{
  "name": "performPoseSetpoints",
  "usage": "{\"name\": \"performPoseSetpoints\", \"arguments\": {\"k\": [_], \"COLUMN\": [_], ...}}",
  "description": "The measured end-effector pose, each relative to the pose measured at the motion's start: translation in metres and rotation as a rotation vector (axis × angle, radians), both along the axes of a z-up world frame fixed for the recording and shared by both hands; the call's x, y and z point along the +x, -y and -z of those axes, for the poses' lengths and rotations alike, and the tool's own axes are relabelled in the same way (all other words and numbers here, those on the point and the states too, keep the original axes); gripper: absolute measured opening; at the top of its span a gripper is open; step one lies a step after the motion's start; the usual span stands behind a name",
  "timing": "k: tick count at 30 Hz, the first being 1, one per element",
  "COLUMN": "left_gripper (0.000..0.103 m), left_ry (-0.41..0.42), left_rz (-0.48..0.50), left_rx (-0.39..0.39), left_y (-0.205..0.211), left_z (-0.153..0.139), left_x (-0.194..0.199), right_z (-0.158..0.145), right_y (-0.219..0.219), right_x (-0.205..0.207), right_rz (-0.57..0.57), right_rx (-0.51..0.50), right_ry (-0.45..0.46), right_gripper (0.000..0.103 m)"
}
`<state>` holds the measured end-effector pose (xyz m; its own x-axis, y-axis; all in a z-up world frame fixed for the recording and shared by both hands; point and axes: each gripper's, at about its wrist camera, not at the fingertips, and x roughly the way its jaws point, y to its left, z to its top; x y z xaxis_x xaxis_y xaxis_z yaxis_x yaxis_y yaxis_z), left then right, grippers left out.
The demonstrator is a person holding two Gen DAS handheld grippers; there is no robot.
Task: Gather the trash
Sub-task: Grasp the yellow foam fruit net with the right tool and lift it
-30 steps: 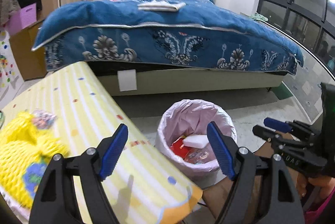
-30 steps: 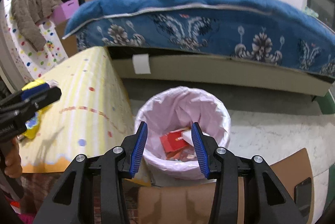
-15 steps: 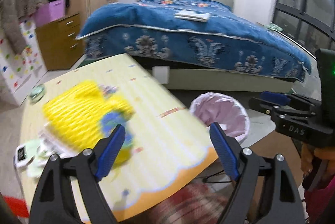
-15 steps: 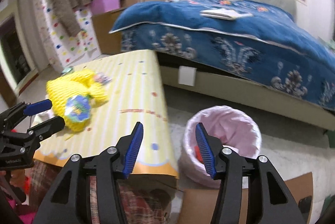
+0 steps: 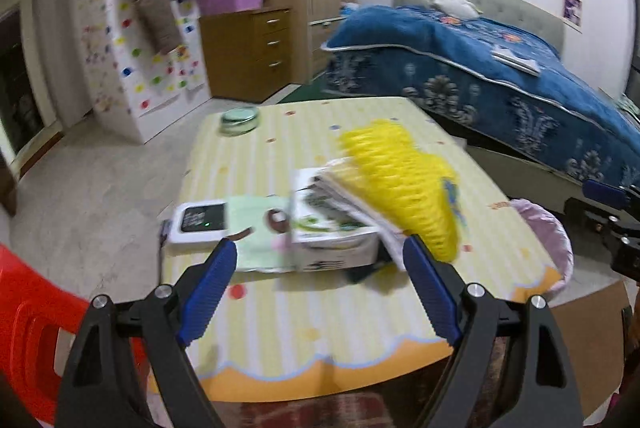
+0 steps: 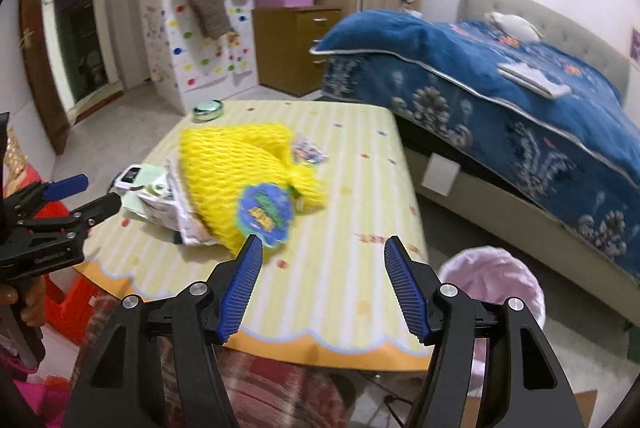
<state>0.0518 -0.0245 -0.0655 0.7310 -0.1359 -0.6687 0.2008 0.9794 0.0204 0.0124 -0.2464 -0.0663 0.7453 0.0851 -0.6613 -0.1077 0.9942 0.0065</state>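
Trash lies on a table with a yellow striped cloth [image 5: 320,324]: a yellow foam net bag [image 5: 400,179] with a blue label [image 6: 264,211], a white and green carton [image 5: 332,228] under its edge, and a small colourful wrapper [image 6: 308,149]. My left gripper [image 5: 320,288] hangs open over the table's near edge, facing the carton, with nothing between its fingers. My right gripper [image 6: 324,286] is over the near edge just short of the net bag; its jaws are opening and hold nothing. A bin lined with a pink bag [image 6: 496,280] stands on the floor right of the table.
A pack of wet wipes [image 5: 204,220] and a round green tin [image 5: 240,119] also lie on the table. A red plastic stool [image 5: 24,328] stands at the left. A bed with a blue cover [image 6: 500,87] fills the right; drawers [image 5: 248,51] stand behind.
Both grippers have swung left from over the pink-lined bin to the table's near edge. The right gripper's jaws stand wider than before; the left's slightly wider.
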Motion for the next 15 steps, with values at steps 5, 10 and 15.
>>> {"name": "performPoseSetpoints", "arguments": {"k": [5, 10, 15], "left_gripper": [0.083, 0.083, 0.083], "left_ry": [-0.005, -0.007, -0.01], "left_rz": [-0.032, -0.058, -0.091], "left_rx": [-0.001, -0.01, -0.015], "left_y": [-0.019, -0.03, -0.041], "left_z": [0.004, 0.007, 0.011], "left_x": [0.004, 0.011, 0.017], "right_z": [0.003, 0.012, 0.023], "right_y": [-0.029, -0.062, -0.089], "right_x": [0.014, 0.033, 0.059], "right_rz": [-0.055, -0.117, -0.157], "right_rx": [-0.02, -0.051, -0.068], "right_ry": [-0.005, -0.025, -0.041], "right_gripper": [0.063, 0.057, 0.057]}}
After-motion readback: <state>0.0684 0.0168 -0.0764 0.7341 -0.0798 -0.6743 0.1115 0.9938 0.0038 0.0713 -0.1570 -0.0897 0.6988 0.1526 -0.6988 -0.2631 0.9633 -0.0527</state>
